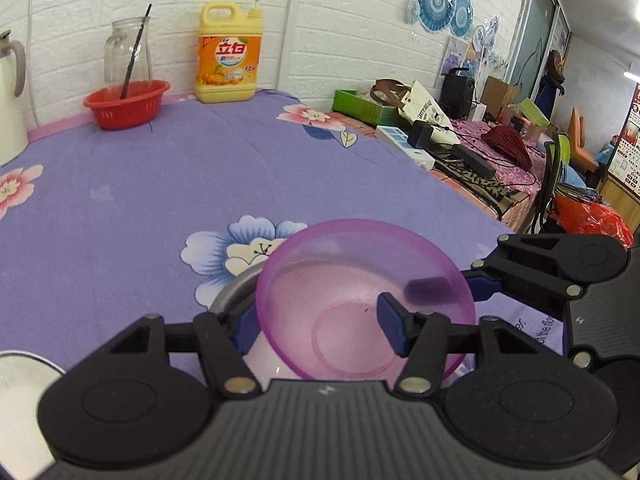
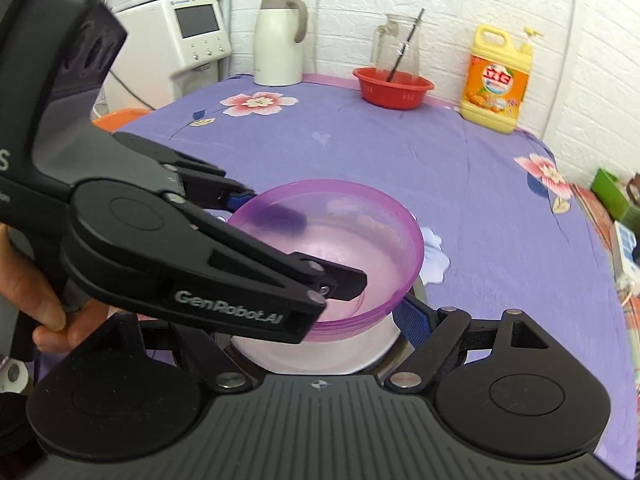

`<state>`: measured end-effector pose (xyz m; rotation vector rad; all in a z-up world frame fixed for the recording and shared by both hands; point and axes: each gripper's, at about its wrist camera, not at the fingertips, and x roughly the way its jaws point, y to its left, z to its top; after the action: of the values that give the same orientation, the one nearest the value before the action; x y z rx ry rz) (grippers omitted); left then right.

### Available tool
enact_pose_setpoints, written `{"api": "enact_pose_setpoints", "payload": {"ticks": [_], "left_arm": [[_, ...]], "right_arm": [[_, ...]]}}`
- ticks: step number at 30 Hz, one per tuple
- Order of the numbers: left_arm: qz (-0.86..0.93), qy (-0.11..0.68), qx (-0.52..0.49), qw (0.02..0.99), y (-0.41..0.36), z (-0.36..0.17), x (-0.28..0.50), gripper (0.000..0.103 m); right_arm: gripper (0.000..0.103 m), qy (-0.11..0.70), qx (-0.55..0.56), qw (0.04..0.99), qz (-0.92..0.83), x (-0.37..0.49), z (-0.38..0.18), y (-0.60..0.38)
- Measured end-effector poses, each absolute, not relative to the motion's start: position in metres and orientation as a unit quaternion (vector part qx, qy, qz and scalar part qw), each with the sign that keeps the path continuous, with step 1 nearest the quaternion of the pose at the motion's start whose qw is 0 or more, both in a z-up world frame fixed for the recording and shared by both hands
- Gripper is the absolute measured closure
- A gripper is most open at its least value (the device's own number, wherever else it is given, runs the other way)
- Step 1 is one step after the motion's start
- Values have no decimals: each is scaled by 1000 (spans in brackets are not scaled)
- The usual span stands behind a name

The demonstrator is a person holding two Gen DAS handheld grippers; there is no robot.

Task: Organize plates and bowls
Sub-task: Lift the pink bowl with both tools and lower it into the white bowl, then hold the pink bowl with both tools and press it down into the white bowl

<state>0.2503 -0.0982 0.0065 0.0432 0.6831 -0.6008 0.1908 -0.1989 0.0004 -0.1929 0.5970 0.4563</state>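
A clear purple bowl (image 1: 360,272) (image 2: 344,216) sits nested on a white bowl (image 2: 320,354) inside a metal bowl (image 1: 232,292) (image 2: 418,290) on the purple flowered cloth. My left gripper (image 1: 320,328) (image 2: 304,240) is open. One pad (image 1: 394,328) stands inside the purple bowl, the other (image 1: 244,328) outside its wall, with neither pressing. My right gripper (image 2: 320,324) straddles the stack low down. Its right pad (image 2: 412,320) lies against the metal bowl's side, while its left finger is hidden behind the left gripper. A person's hand (image 2: 44,300) holds the left gripper.
A red basket (image 1: 126,102) with a glass jar, a yellow detergent bottle (image 1: 228,56) and a white kettle (image 2: 278,36) stand along the back wall. A white dish (image 1: 16,384) lies at my near left. A cluttered side table (image 1: 460,148) is to the right.
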Motion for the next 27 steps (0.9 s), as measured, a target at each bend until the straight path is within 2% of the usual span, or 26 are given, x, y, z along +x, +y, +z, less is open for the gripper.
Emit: {"api": "enact_pose_setpoints", "payload": {"ticks": [4,11,17,21,27], "left_arm": [[-298,332,8,895,-95,9,250,27],[-301,325,-19,896,-78,16,240,14],[-293,320,-67,898,-60,20,239,13],[-281,325,-81,899,-54,19,240,12],[-271,334,-81,899,-46,12,240,10]], "right_arm": [[0,297,-80,926,220,186,-5,-210],[0,309,-8,924,226,170,-11,-236],[0,277,62,935,214,151,-5,-257],[0,263,41,945,187,160,-2,-252],[0,285,24,942,176,177,-15,-251]]}}
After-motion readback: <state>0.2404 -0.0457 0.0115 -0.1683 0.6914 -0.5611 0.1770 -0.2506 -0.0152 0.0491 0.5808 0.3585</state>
